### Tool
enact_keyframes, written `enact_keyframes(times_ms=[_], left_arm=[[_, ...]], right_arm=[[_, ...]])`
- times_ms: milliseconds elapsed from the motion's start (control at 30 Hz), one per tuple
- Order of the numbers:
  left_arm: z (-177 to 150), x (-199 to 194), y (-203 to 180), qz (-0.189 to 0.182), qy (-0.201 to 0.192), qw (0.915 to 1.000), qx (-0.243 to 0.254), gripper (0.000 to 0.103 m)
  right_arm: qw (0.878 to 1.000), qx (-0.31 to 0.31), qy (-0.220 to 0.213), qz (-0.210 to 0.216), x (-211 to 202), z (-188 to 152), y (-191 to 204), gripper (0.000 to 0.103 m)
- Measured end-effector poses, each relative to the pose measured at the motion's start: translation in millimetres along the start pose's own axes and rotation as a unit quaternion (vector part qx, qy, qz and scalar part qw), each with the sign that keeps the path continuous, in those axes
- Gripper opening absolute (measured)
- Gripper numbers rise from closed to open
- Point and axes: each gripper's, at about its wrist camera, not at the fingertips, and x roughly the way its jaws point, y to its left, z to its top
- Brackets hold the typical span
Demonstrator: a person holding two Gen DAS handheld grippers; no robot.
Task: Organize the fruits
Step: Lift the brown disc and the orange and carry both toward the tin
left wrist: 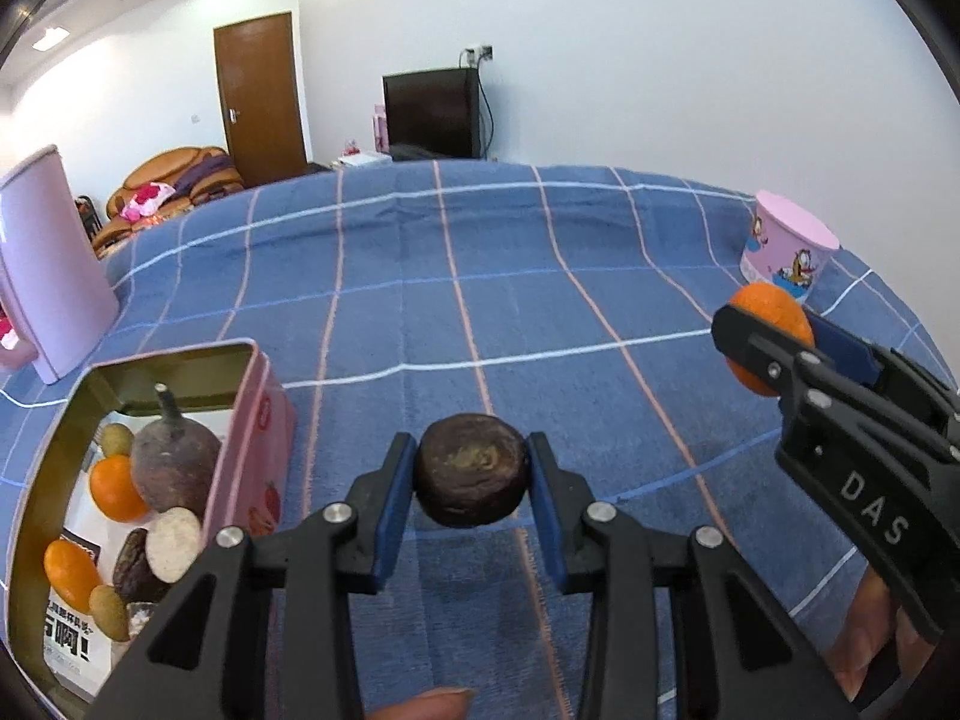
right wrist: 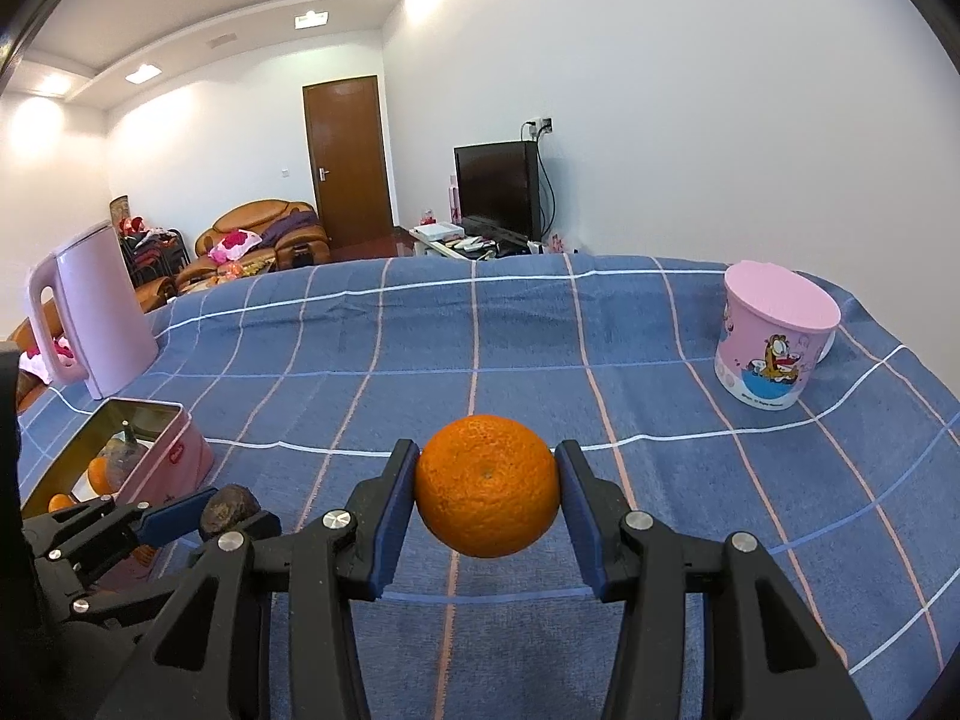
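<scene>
Blue checked cloth (right wrist: 480,348) covers the counter, and everything in play sits or hangs above it. Largest on it is the pink kettle (right wrist: 102,324) at the far left, then the lidded pink cartoon cup (right wrist: 774,348) at the far right, well apart. Near the left edge stands the open pink tin (left wrist: 240,450), already holding several oranges, a stemmed purple-brown fruit and smaller brown pieces.

Both hands are mid-carry. The right tongs (right wrist: 487,495) are clamped on an orange (right wrist: 487,486), held clear of the cloth, right of centre. The left tongs (left wrist: 471,471) are clamped on a dark brown round fruit (left wrist: 471,471), just beside the tin's right wall.

Judging by the tin's contents, the step in hand is delivery. Next, the left load needs lifting over the rim and releasing low; the orange should wait its turn so the two tongs do not collide.
</scene>
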Motion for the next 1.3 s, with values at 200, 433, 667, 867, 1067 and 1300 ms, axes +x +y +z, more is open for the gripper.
enact_keyframes(times_ms=[200, 433, 667, 867, 1067, 1300], left_arm=[[0, -8, -1, 0.011, -0.022, 0.9997, 0.001, 0.039], [-2, -15, 4, 0.018, -0.036, 0.9992, -0.008, 0.039], [-5, -24, 6, 0.03, -0.057, 0.9979, -0.01, 0.039], [-6, -30, 6, 0.037, -0.069, 0.9969, -0.009, 0.039], [-8, -35, 6, 0.044, -0.08, 0.9958, -0.01, 0.039], [-11, -41, 6, 0.05, -0.092, 0.9944, -0.01, 0.039]], right_arm=[[1.0, 0.0, -0.012, 0.002, -6, -1, 1, 0.049], [1.0, -0.007, -0.028, 0.003, -13, -2, 5, 0.049], [0.999, -0.01, -0.039, 0.005, -18, -3, 7, 0.049], [0.999, -0.015, -0.048, 0.008, -22, -4, 9, 0.049], [0.998, -0.017, -0.057, 0.009, -27, -6, 10, 0.049], [0.997, -0.019, -0.068, 0.009, -31, -7, 12, 0.049]])
